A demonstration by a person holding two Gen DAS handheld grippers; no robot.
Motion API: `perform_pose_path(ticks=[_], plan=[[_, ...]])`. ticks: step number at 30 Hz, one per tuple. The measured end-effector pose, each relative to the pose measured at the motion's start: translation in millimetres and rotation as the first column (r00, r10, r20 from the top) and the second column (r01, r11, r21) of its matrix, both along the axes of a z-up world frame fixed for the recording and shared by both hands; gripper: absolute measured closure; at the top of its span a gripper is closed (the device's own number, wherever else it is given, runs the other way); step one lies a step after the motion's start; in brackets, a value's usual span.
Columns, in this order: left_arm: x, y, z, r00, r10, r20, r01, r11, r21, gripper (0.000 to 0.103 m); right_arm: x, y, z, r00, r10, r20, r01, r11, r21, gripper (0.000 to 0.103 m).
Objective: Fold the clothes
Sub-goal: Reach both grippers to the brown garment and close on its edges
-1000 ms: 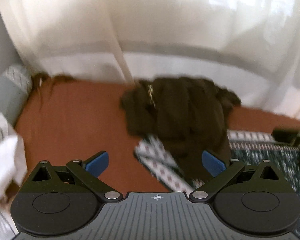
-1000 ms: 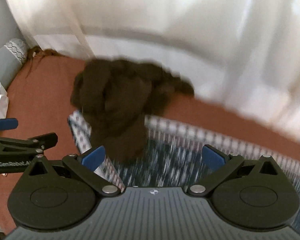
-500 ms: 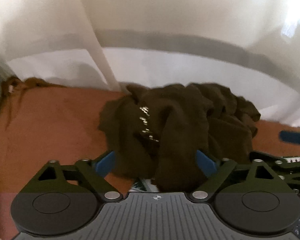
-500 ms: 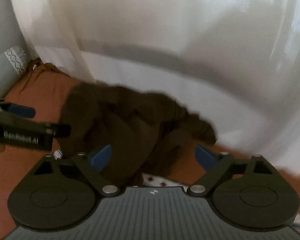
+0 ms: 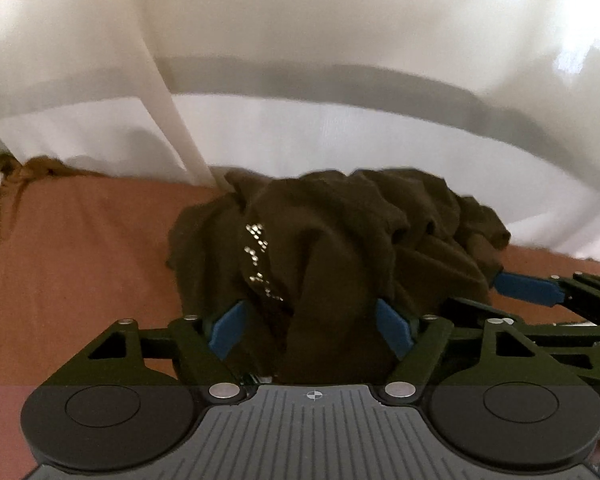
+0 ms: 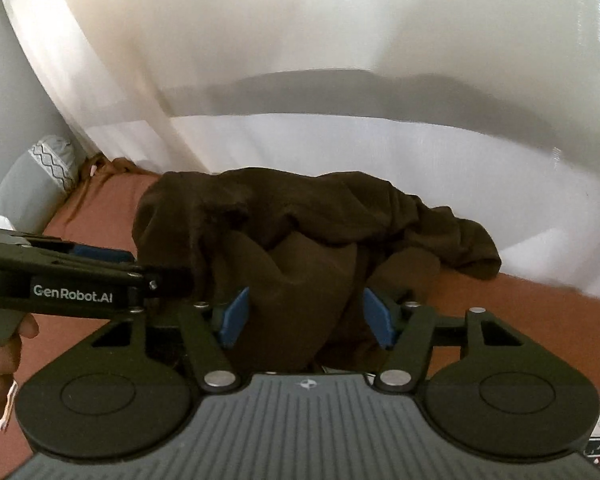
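The dark brown garment (image 5: 340, 240) lay crumpled on the rust-coloured bedsheet (image 5: 80, 248). Both the left gripper (image 5: 312, 330) and right gripper (image 6: 306, 318) straddled its near folds; jaws had been closing, pads not yet clamping.

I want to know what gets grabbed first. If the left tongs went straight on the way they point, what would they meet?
The crumpled dark brown garment, most likely: its folds already lie between the left tongs, whose jaws have just been closing. The pads do not visibly press it yet.
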State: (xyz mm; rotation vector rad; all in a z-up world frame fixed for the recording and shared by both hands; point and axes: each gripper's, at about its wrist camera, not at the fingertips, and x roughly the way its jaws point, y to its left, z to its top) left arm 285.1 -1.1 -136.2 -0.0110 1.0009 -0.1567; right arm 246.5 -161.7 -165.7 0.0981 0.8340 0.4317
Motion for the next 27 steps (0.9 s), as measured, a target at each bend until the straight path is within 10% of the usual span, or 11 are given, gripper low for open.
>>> perform_pose_path(ticks=[8, 12, 15, 19, 27], plan=[[16.4, -3.0, -20.1, 0.999, 0.019, -0.045, -0.022, 0.998, -0.064, 0.018, -5.6, -2.6, -6.2, 0.999, 0.032, -0.030, -0.032, 0.999, -0.021, 0.036], [20.0, -6.0, -26.3, 0.999, 0.008, -0.046, -0.009, 0.999, -0.036, 0.049, -5.5, 1.9, -12.6, 0.997, 0.064, -0.052, -0.065, 0.997, -0.029, 0.037], [19.1, 2.1, -21.7, 0.999, 0.012, -0.052, -0.016, 0.997, -0.077, 0.079, -0.7, 4.1, -18.9, 0.992, 0.081, -0.094, -0.080, 0.997, 0.010, 0.066], [11.4, 12.4, -2.6, 0.999, 0.030, -0.034, -0.034, 0.992, -0.122, 0.089, -1.0, 2.9, -12.5, 0.991, 0.081, -0.110, -0.075, 0.995, 0.059, 0.093], [-25.5, 13.6, 81.9, 0.994, 0.013, 0.112, 0.006, 0.986, -0.165, 0.091, -20.6, -14.7, 61.8, 0.999, 0.048, -0.013, -0.046, 0.989, 0.144, 0.098]])
